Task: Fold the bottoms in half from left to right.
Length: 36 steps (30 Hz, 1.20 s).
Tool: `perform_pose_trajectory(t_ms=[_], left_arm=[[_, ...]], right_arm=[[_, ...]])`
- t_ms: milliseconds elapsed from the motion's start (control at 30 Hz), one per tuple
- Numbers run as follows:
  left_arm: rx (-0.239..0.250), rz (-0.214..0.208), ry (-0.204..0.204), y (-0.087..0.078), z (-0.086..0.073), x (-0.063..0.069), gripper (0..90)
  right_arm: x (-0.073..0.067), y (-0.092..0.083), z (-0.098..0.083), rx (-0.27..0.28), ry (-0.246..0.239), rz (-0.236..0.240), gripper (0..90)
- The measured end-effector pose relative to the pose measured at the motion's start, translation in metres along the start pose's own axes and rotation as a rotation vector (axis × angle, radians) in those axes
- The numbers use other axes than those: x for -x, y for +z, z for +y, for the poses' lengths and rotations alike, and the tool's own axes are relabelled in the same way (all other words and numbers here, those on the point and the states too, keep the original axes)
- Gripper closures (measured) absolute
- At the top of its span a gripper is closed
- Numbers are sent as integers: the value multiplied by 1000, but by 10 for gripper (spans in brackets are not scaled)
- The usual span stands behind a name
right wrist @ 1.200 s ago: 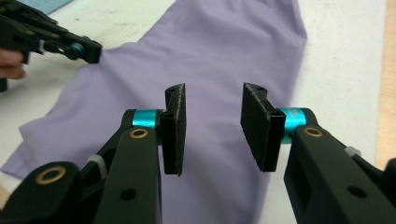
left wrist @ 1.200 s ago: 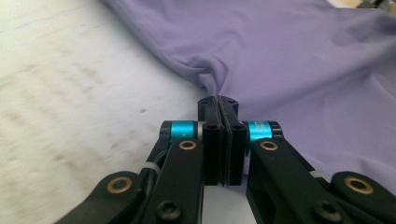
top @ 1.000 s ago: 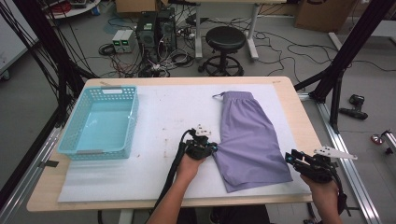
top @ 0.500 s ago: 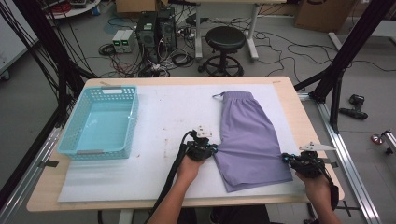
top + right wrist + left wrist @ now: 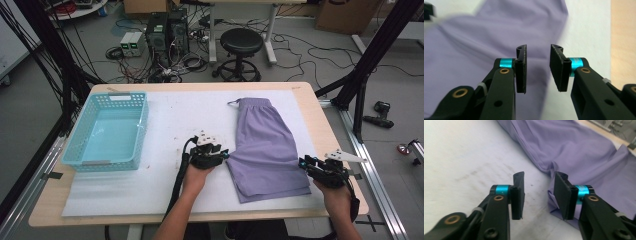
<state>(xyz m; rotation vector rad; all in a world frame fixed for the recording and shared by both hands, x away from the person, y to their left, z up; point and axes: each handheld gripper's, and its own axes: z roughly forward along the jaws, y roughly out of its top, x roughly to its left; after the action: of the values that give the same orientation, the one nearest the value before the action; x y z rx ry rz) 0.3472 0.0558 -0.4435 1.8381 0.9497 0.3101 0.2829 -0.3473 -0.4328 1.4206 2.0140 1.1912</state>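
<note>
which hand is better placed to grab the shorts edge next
Left, probably. The left gripper has just opened with the shorts' folded edge right at its far jaw. The right gripper, also just opened, hangs over flat cloth near the other edge, nothing between its jaws.

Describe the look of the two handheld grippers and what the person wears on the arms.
Both the left gripper and right gripper are black, each with two flat black pads on cyan collars, brass-coloured pivot pins and a grey three-cornered top plate. A black cable trails along the left forearm. Both forearms are bare, without sleeves.
</note>
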Motion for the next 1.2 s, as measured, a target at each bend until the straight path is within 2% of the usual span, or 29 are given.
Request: perform_pose_trajectory(t_ms=[67,133,200,300,400,567,633,733,800,867,933,967,1033,1200], left_arm=[[35,-3,2,-12,0,-5,540],[63,4,-1,-26,-1,-11,466],[79,53,7,-43,-4,-19,354],[102,71,5,-65,-8,-33,334],[120,98,-7,-82,-11,-41,334],[131,140,-22,-102,-21,-48,339],[134,149,-39,-106,-25,-50,339],[138,159,-46,-110,-28,-49,345],[139,162,-48,-112,-30,-48,350],[139,161,-48,-112,-31,-48,354],[133,163,-51,-112,-32,-48,356],[131,163,-49,-112,-32,-49,357],[131,165,-53,-112,-32,-50,360],[131,163,-55,-110,-32,-50,368]], right_arm=[[-7,-6,2,46,-9,43,657],[-15,-9,4,68,-35,80,633],[-26,-9,6,80,-68,112,600],[-43,-7,8,100,-105,175,514],[-61,-1,4,114,-180,259,533],[-93,17,-3,8,-306,425,700],[-105,24,-7,-36,-340,463,734],[-117,35,-12,-91,-382,498,732],[-123,43,-14,-125,-403,494,720],[-126,49,-14,-168,-415,468,735],[-126,54,-13,-206,-410,466,870],[-126,54,-12,-211,-408,470,900],[-125,52,-8,-204,-391,483,900],[-118,48,-1,-141,-318,515,900]])
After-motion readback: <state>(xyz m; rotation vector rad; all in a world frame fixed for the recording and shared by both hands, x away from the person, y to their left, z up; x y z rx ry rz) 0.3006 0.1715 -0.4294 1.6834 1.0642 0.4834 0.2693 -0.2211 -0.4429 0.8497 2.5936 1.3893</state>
